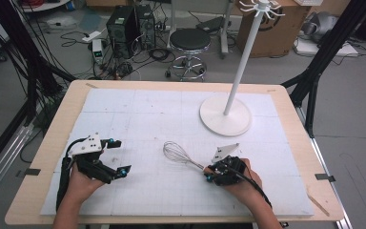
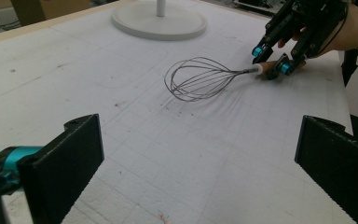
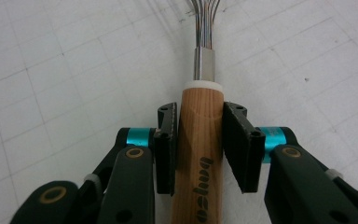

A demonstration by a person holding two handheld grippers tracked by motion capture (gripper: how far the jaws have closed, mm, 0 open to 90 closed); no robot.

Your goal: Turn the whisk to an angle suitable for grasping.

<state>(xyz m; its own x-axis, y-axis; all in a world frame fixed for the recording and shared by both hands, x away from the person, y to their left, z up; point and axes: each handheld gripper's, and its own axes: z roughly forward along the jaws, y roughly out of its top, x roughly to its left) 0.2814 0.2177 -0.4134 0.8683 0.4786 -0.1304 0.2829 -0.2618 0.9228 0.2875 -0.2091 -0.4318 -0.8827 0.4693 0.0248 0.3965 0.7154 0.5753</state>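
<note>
A wire whisk (image 1: 175, 153) with a wooden handle (image 3: 199, 107) lies on the white mat, its wire head pointing to the far left. My right gripper (image 1: 209, 174) is shut on the handle just behind the white collar, both pads pressing against the wood. In the left gripper view the whisk (image 2: 196, 79) rests flat on the mat, with the right gripper (image 2: 270, 58) around its handle end. My left gripper (image 1: 120, 155) sits at the left of the mat, apart from the whisk, open wide (image 2: 200, 158) with nothing between its jaws.
A white stand with a round base (image 1: 225, 116) and a tall pole topped by hooks rises at the back right of the mat (image 1: 138, 109). The mat covers a wooden table (image 1: 66, 102). A stool (image 1: 189, 43) and computer cases stand on the floor beyond.
</note>
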